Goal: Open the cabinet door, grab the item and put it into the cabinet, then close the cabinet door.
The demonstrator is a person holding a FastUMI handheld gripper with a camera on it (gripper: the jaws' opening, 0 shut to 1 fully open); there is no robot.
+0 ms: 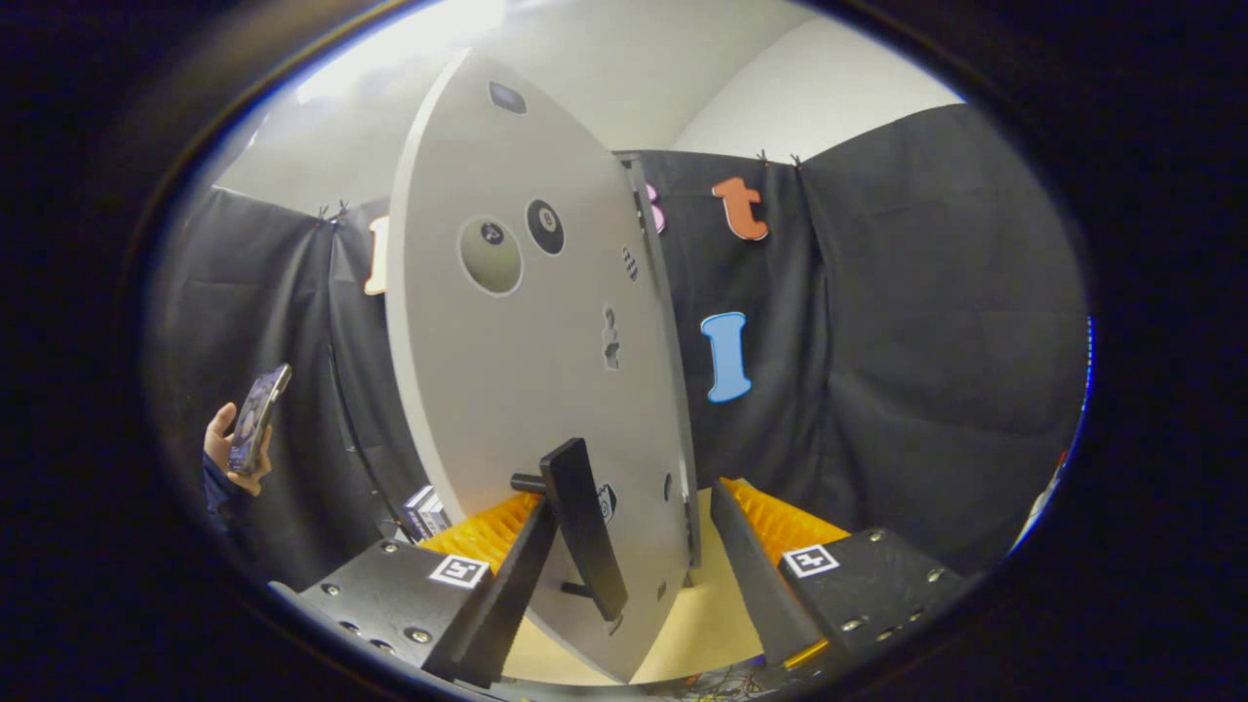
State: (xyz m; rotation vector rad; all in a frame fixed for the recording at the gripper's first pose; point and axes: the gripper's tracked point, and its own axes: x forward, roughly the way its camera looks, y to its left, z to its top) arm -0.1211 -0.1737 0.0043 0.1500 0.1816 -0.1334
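Note:
The cabinet door point(526, 370) is a tall pale grey panel with several round stickers, seen at a slant close in front of me. Its black bar handle point(583, 531) stands out from the lower part of the panel on short posts. My gripper point(634, 502) is open, and its fingers straddle the handle and the door's free edge point(682, 468). The left finger point(512, 585) lies against the handle's left side. The right finger point(746, 565) stands apart, past the door's edge. A small dark and white box point(425, 511) sits low beside the door, to the left of the fingers.
A pale wooden tabletop point(707, 624) shows under the door and between the fingers. At the far left a person's hand point(222, 450) holds up a phone point(256, 417). Black cloth walls close the booth behind and to the right.

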